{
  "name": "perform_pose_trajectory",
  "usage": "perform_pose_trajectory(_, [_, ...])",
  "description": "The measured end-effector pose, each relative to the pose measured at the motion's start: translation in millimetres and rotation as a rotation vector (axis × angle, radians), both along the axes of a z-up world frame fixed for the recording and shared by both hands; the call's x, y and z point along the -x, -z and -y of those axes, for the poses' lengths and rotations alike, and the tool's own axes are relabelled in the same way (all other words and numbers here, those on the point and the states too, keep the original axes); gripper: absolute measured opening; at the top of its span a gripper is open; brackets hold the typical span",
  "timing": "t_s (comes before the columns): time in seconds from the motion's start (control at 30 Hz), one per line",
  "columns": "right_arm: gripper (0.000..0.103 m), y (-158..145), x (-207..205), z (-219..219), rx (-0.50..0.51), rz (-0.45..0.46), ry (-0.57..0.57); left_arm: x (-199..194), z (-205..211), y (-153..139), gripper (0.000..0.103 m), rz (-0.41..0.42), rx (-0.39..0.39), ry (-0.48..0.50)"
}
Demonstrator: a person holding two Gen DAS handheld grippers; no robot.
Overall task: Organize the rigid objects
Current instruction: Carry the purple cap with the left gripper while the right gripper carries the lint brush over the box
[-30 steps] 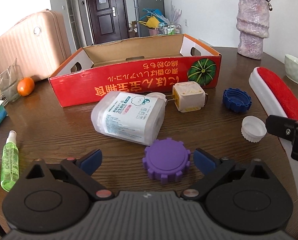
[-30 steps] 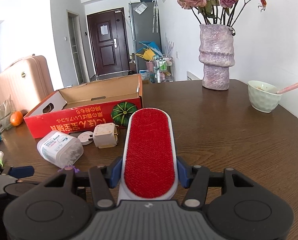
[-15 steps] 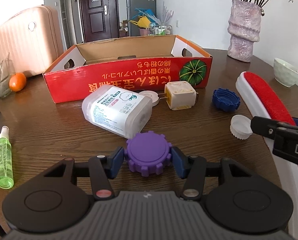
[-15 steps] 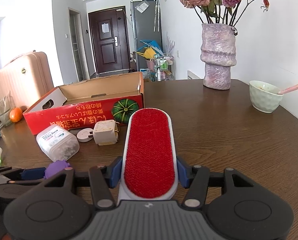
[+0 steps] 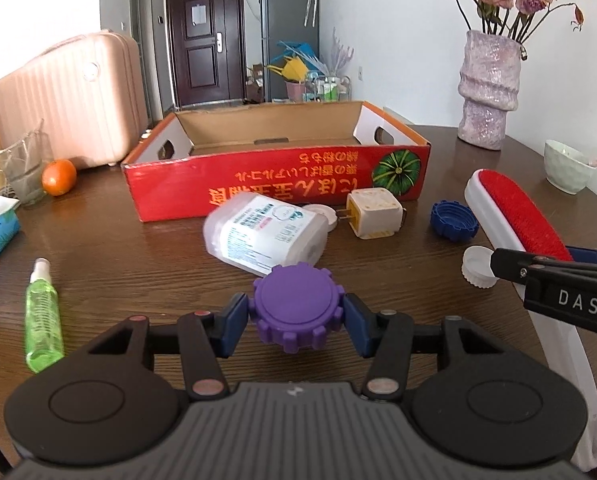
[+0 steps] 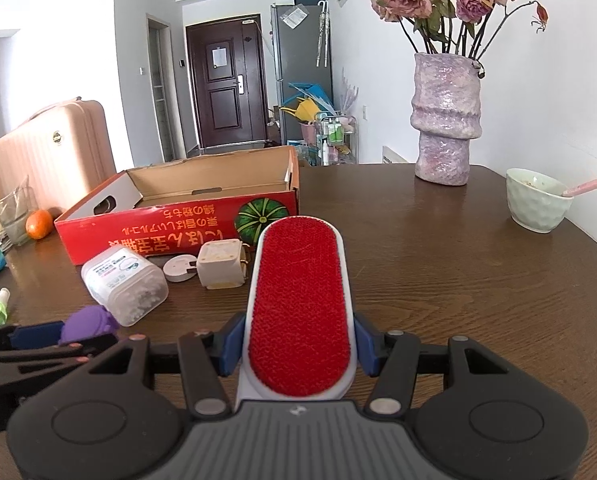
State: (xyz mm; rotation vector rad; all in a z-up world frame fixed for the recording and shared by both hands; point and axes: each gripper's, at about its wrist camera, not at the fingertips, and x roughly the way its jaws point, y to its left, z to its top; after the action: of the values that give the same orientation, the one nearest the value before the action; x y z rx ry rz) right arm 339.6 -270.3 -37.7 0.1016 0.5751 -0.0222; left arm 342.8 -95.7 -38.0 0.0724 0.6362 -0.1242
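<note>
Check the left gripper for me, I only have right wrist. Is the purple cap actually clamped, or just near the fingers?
Observer: Clamped. The left gripper is shut on the purple cap, with one blue pad pressed against each side of it.
Operator: Anything hidden behind my lint brush?
Observer: Yes, two loose caps lie on the table on the box side of the brush: a blue cap and a white cap. The white one is partly covered by your gripper's finger in the left wrist view.
</note>
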Motion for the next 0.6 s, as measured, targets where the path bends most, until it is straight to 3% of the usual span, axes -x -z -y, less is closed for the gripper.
perform_pose_trajectory(0.6, [0.055, -7, 7, -32, 0.014, 0.042, -0.107, 20, -27, -20, 0.053, 0.068, 0.016, -0.050])
